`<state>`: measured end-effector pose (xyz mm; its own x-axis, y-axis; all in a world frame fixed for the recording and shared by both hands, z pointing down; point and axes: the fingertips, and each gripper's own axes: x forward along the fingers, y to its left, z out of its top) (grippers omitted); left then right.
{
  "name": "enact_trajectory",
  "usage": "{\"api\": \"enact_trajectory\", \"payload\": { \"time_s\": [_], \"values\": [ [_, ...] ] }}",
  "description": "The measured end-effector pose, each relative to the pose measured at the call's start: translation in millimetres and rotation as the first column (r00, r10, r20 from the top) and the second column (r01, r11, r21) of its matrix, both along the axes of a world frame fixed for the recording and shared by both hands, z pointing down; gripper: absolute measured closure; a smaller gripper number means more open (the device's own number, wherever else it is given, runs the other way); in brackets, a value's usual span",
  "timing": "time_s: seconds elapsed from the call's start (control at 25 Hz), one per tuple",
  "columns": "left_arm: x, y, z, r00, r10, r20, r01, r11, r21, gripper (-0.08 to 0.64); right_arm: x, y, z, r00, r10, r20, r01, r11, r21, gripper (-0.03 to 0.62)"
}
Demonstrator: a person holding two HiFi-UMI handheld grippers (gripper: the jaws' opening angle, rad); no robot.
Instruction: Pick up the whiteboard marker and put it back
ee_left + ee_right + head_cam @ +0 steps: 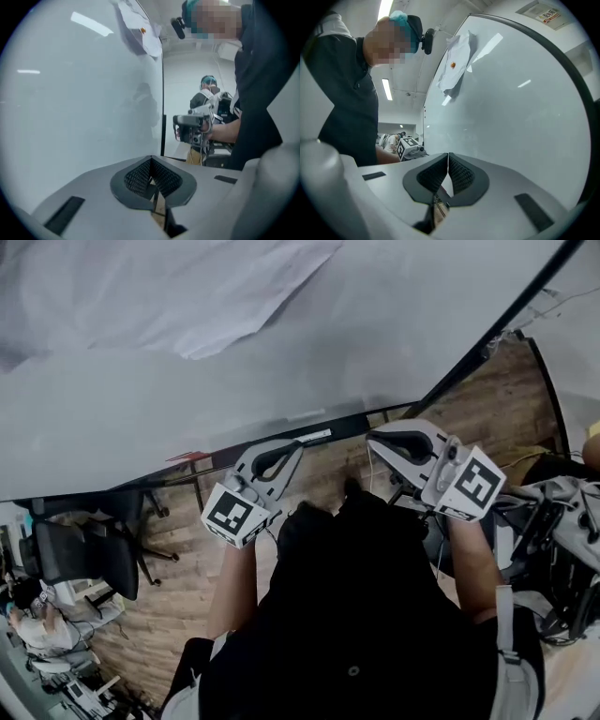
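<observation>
Whiteboard (281, 381) ahead, across upper head view. Paper sheet (178, 296) on whiteboard, upper left. Left gripper (296, 446) and right gripper (377, 439) side by side near whiteboard's lower edge, apart, tips toward it. Floor (187, 568) below. Office chair (80, 554) on floor at left, under whiteboard edge. Seated person (42, 615) beyond chair, lower left. Pile of gear (562, 540) right of right gripper.

Wood-plank floor (173, 601), black office chair (77, 554), ceiling strip light (386, 89)
</observation>
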<state>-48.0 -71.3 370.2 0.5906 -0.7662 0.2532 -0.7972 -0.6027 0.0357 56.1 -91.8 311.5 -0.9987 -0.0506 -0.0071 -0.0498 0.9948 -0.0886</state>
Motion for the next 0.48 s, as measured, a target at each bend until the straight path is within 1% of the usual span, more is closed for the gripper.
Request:
{"api": "enact_trajectory", "payload": {
  "time_s": [0.12, 0.2, 0.28, 0.36, 0.48],
  "values": [
    [-8, 4, -29, 0.989, -0.030, -0.144, 0.035, 0.999, 0.033, 0.548, -8, 4, -1, 1.000, -0.020, 0.011, 0.020, 1.000, -0.007, 0.572],
    [-19, 10, -47, 0.972, -0.035, -0.230, 0.052, 0.996, 0.069, 0.548, -17, 10, -3, 0.999, -0.035, 0.010, 0.035, 0.999, -0.007, 0.572],
    [-39, 20, -67, 0.953, -0.030, -0.302, 0.067, 0.991, 0.112, 0.548, -34, 16, -9, 0.999, -0.044, 0.004, 0.044, 0.999, -0.003, 0.572],
    [-54, 38, -80, 0.937, -0.009, -0.350, 0.067, 0.986, 0.153, 0.549, -50, 25, -14, 0.999, -0.036, 0.009, 0.036, 0.999, -0.006, 0.572],
    [-70, 90, -82, 0.925, 0.033, -0.378, 0.043, 0.980, 0.193, 0.549, -69, 64, -14, 0.999, -0.013, 0.041, 0.014, 0.999, -0.029, 0.572]
  ]
}}
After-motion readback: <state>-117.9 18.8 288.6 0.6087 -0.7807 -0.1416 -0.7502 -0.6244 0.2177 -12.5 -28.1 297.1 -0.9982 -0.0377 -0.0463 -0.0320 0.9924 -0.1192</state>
